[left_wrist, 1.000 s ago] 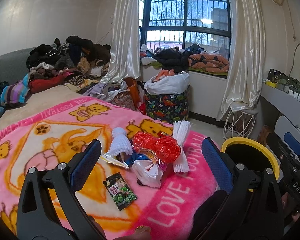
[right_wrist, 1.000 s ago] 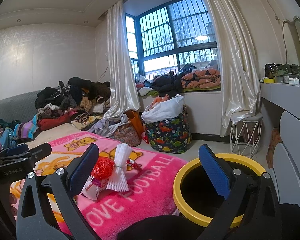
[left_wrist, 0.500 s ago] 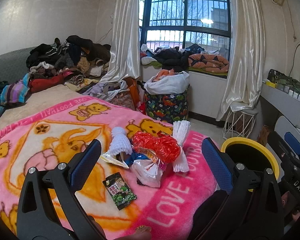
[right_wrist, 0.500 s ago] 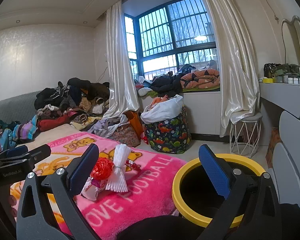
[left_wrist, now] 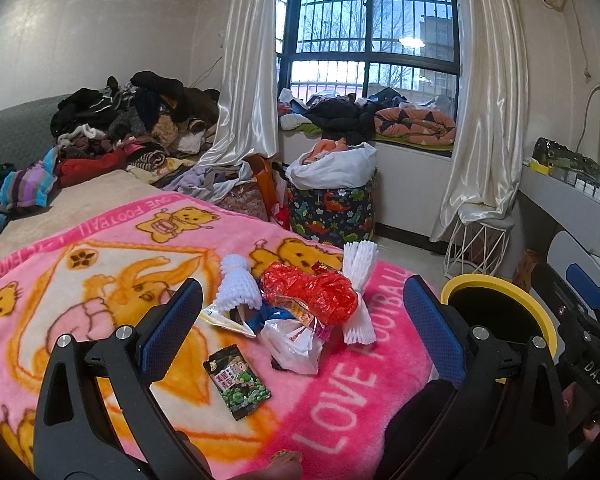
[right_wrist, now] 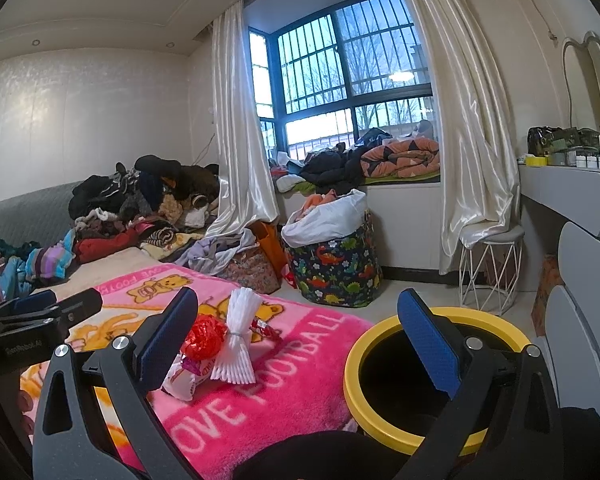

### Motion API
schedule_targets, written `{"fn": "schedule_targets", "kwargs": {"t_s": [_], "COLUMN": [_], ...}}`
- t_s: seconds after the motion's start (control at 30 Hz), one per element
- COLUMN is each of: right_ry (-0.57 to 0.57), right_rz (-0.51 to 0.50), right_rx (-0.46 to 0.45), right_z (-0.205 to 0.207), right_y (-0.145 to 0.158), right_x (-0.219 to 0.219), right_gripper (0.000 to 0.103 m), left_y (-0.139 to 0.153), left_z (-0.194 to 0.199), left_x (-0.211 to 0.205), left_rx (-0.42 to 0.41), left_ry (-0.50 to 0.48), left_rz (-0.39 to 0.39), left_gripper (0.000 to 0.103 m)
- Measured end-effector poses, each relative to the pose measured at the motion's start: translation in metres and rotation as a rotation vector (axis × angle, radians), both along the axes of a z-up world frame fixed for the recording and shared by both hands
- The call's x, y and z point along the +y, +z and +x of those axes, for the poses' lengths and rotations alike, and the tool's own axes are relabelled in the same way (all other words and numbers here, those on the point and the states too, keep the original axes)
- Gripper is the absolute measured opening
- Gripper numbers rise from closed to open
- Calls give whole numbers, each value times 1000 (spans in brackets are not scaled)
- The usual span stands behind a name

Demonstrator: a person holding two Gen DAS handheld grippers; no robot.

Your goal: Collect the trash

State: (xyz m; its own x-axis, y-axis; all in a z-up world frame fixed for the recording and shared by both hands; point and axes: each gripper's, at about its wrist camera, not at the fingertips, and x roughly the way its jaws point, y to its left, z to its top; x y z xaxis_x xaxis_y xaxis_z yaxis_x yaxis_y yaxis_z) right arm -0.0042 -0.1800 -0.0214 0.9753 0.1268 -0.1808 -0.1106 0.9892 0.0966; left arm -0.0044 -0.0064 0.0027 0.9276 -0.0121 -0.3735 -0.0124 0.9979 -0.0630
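Note:
A heap of trash lies on the pink blanket (left_wrist: 100,280): a crumpled red plastic bag (left_wrist: 312,292), two white foam nets (left_wrist: 360,292), a white bag (left_wrist: 294,342) and a green snack packet (left_wrist: 240,384). My left gripper (left_wrist: 300,320) is open and empty, held above the blanket just short of the heap. My right gripper (right_wrist: 296,340) is open and empty, between the heap (right_wrist: 220,344) and a black bin with a yellow rim (right_wrist: 356,368). The bin also shows in the left wrist view (left_wrist: 496,284).
Piles of clothes (left_wrist: 132,120) lie at the back of the bed. A dinosaur-print hamper (left_wrist: 332,208) and a white wire stool (left_wrist: 480,240) stand on the floor near the window. A white dresser (right_wrist: 572,208) runs along the right wall.

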Motion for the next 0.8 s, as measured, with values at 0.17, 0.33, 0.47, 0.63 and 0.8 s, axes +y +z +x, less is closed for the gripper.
{"fn": "schedule_targets", "kwargs": {"t_s": [0.17, 0.33, 0.47, 0.63, 0.8], "right_ry": [-2, -7, -25, -25, -14], "right_rz": [1, 7, 15, 15, 18], "right_rx": [2, -1, -7, -4, -4], "right_z": [0, 0, -4, 2, 10], "right_y": [1, -2, 10, 11, 11], "right_x": [2, 3, -12, -14, -12], "right_gripper": [97, 97, 97, 97, 97], "left_y": [-5, -5, 0, 5, 4], "left_z": [2, 4, 8, 16, 29], "left_x": [-6, -6, -4, 2, 19], "left_rx": [2, 9, -3, -18, -20], "left_ry": [-16, -26, -25, -13, 19], "left_rz": [-6, -9, -9, -11, -21], "left_gripper": [92, 92, 92, 92, 92]}}
